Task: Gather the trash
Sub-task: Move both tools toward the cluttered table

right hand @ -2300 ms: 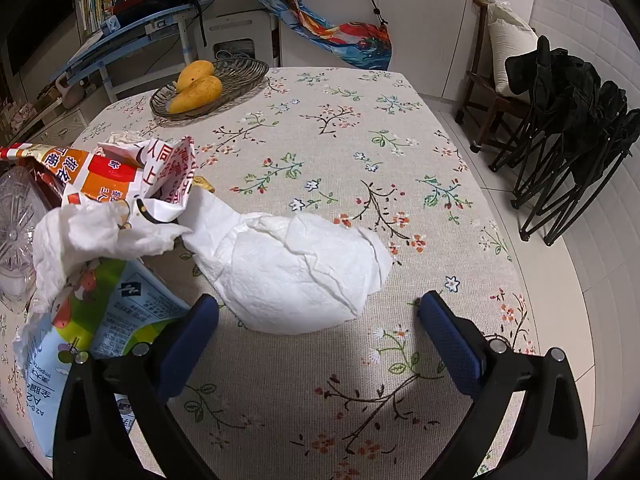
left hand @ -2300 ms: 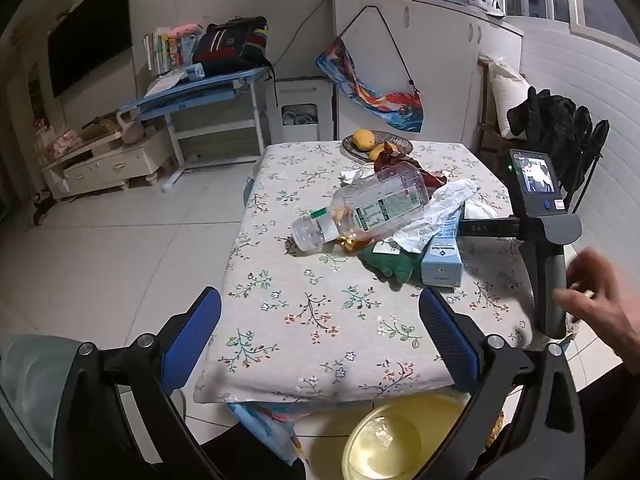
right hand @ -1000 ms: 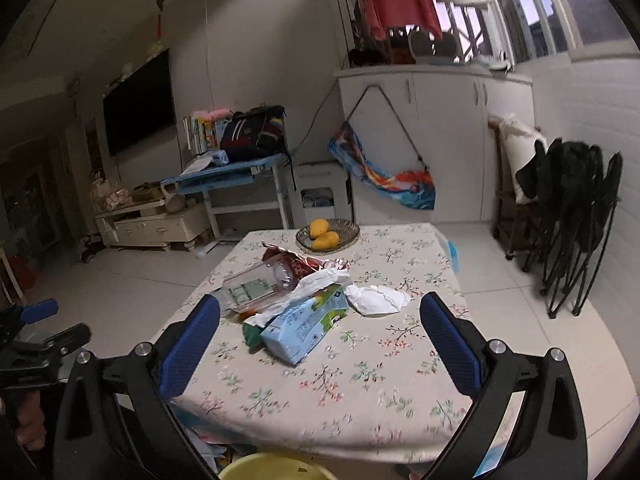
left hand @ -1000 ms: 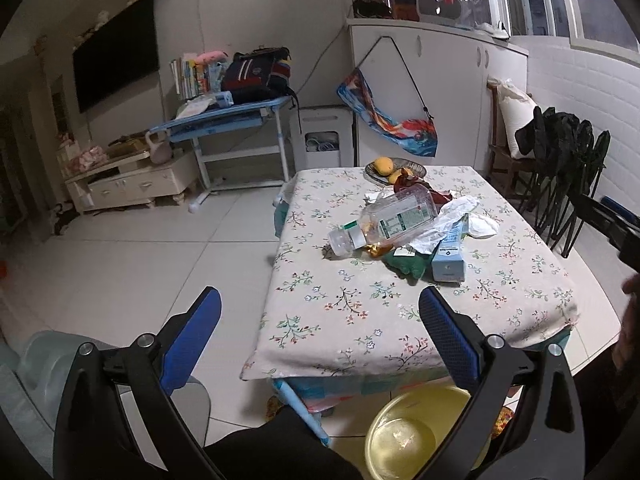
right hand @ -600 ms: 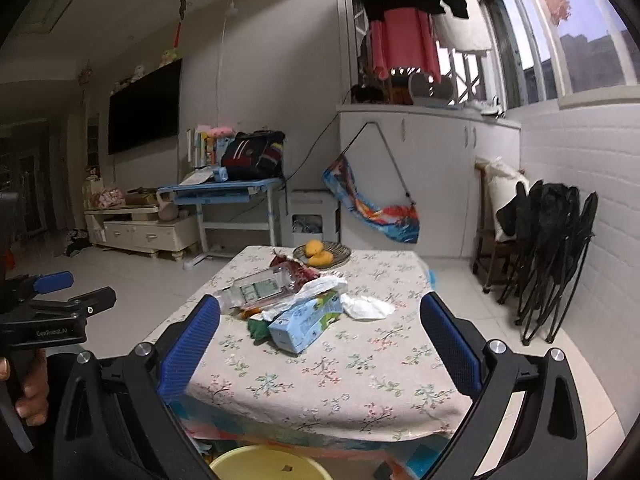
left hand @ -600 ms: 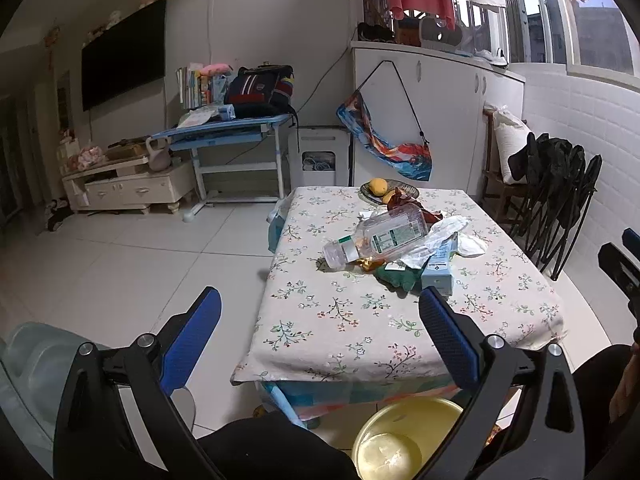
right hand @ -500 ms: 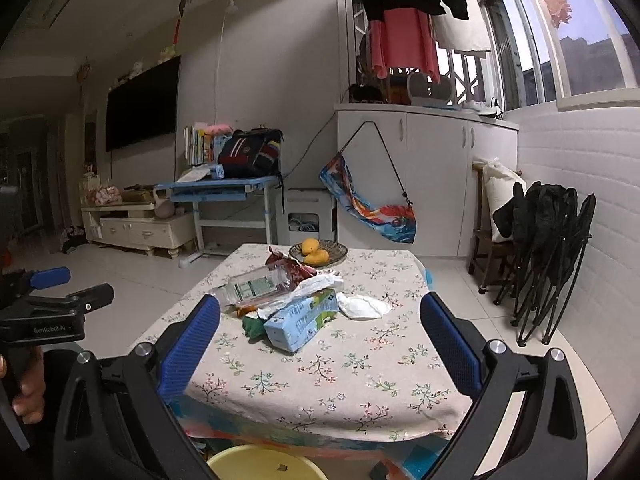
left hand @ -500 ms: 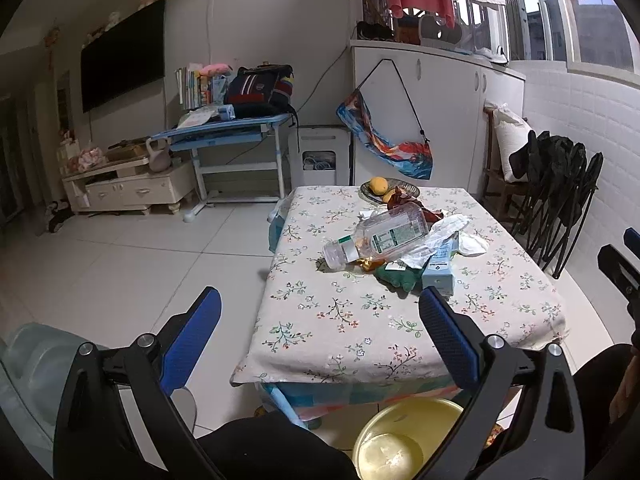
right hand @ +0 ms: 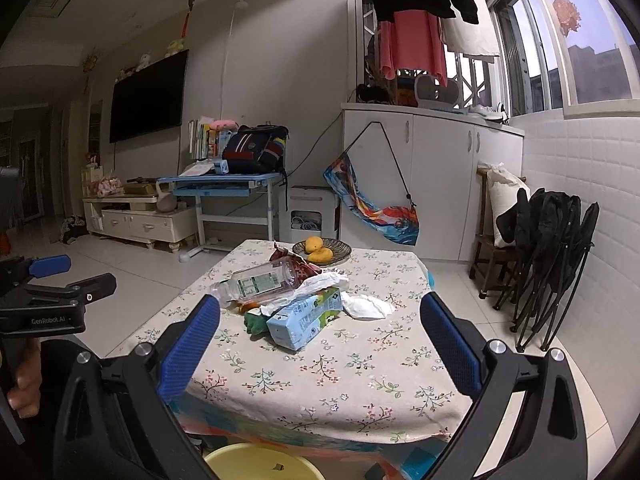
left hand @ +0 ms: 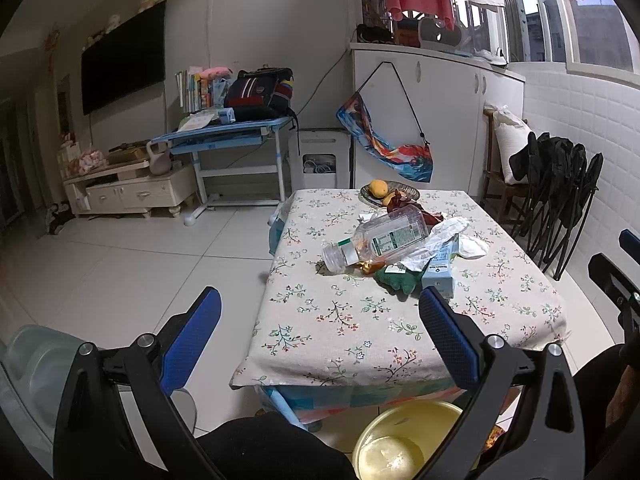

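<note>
Centrally on the table [right hand: 360, 364] lie a bottle [right hand: 260, 280], carton [right hand: 304, 318] and tissue [right hand: 368, 306], while the left gripper [left hand: 320, 320] and right gripper [right hand: 320, 324], jaws wide and empty, hover short of its near edge.

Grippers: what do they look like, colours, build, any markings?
Both alike: black angular frames with silver screw heads, two fingers faced with blue textured pads. The left gripper, seen from the right wrist view, has white "GenRobot.AI" lettering on its black body and a bare hand on its grip.
</note>
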Available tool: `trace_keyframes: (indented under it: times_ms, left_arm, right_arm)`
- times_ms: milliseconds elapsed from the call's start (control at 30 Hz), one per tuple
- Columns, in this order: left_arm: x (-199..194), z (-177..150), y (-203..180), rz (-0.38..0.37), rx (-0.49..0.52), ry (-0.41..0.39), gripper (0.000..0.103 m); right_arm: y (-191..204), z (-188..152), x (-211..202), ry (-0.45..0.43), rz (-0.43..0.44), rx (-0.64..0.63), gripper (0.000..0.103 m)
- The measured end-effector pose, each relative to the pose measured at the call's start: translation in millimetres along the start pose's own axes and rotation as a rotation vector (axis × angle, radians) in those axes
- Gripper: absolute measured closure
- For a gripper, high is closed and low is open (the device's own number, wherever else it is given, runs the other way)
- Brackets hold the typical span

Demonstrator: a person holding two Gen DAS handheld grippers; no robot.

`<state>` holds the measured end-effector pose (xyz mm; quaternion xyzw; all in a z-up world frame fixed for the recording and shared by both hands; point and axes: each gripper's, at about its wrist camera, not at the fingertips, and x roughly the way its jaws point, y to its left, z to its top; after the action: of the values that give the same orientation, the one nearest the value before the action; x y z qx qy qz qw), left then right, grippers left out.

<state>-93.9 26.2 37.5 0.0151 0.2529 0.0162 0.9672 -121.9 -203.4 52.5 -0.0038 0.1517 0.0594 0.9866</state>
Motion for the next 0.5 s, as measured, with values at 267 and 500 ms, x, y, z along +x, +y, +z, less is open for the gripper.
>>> trace_keyframes:
  times_ms: [267, 500]
  left_arm:
    - [-0.1, -0.6, -0.1, 0.0, 0.0, 0.0, 0.007]
    - [0.1, -0.7, -0.1, 0.0, 0.0, 0.0, 0.007]
  right_arm:
    - [0.0, 3.3, -1.8, 0.007, 0.006, -0.004, 0.007]
    - [1.7, 4.5, -1.3, 0.013, 0.011, -0.001, 0.007]
